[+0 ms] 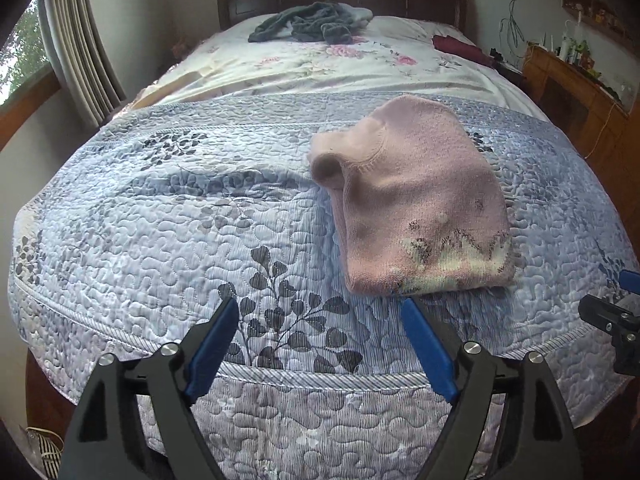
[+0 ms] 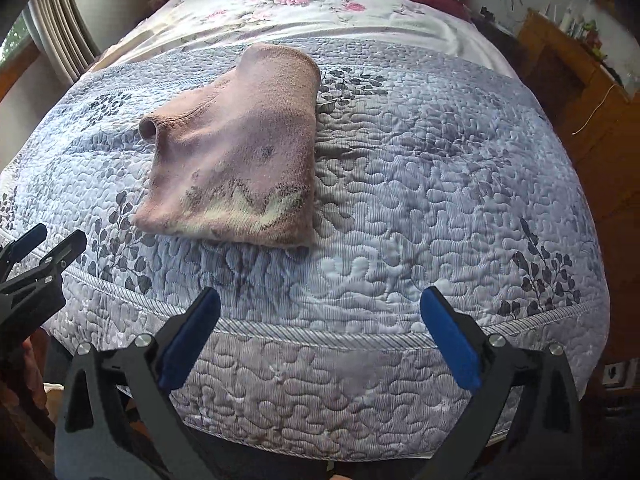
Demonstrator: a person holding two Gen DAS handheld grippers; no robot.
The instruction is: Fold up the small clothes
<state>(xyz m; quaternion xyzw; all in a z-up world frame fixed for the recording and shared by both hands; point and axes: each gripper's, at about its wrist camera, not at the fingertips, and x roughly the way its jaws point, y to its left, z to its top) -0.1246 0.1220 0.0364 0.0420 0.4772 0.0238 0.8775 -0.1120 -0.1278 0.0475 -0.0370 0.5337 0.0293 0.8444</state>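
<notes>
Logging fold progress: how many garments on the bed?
3 visible: pink sweater folded on the quilt, grey heap by the headboard, dark red item far right. The heap may hold several.

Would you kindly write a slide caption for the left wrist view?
Open left gripper hovers near the folded pink sweater on the blue quilt.

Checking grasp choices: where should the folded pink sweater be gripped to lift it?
Probably the near patterned edge of the sweater, approached from the foot of the bed: that thick, stacked edge faces both open grippers, left and right.
</notes>
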